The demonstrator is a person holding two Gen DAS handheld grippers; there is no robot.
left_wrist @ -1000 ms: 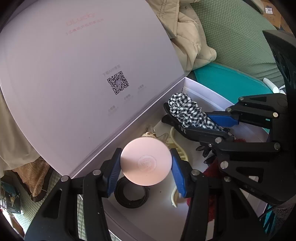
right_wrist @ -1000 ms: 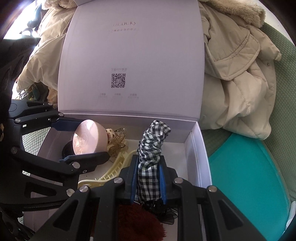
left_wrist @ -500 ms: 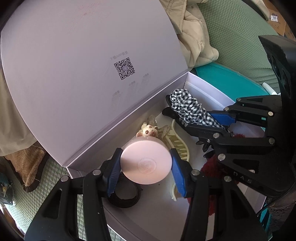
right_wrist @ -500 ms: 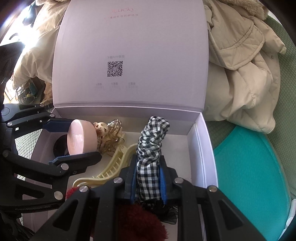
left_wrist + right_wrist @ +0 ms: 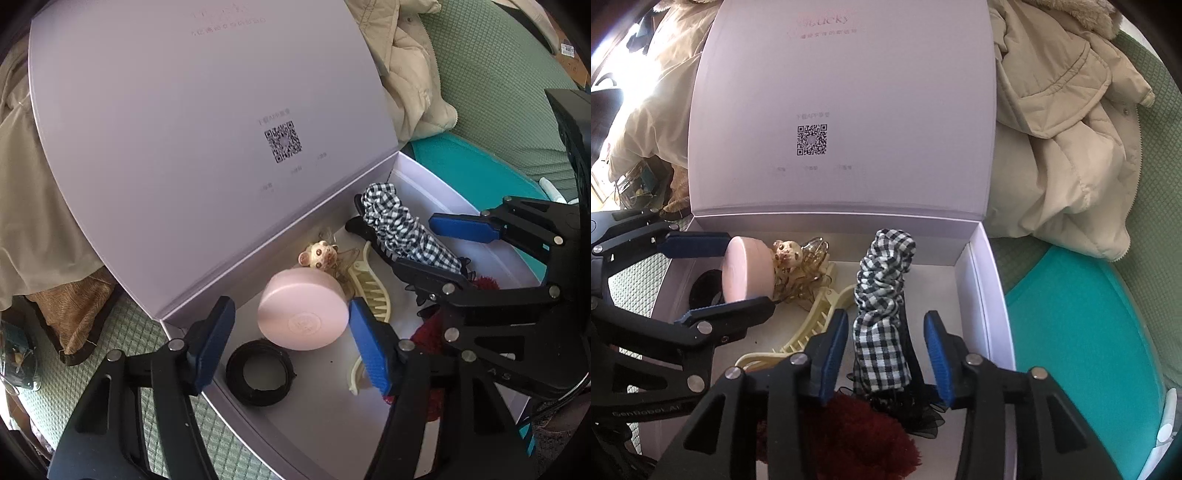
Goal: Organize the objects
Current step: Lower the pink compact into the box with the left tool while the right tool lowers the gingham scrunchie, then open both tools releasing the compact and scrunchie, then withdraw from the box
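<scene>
The pink round case [image 5: 303, 317] now lies inside the open box [image 5: 991, 295], tilted with its back edge up against the little mouse-faced hair clip [image 5: 320, 254] and the cream claw clip [image 5: 371, 286]; I judge that lean is simply where it settled when I let it go, since that corner is crowded. My left hand-held gripper [image 5: 291, 343] has its blue pads spread wide on either side of the case, and the left pad [image 5: 214, 339] stands clearly apart from it, so nothing is being held there. Just in front of the case sits the black hair tie ring [image 5: 260, 373], flat on the box floor.

The checked scrunchie [image 5: 882, 306] stands along the right half of the box, draped over a black clip, with my right hand-held gripper [image 5: 886, 354] straddling its lower end. Those pads are also apart, with a gap on both sides of the fabric, so I read it as released and resting on its own. A dark red fluffy scrunchie [image 5: 857, 432] and some black gauze sit at the near edge, under that gripper.

Half a second ago both grippers were clamped: the left squeezed the pink case and held it up off the floor, the right pinched the checked fabric. Both have since opened together, and the case has dropped beside the mouse clip. The box lid [image 5: 842, 110] stands upright as before, against the beige coat [image 5: 1060, 129] on the green bed cover [image 5: 122, 332].
</scene>
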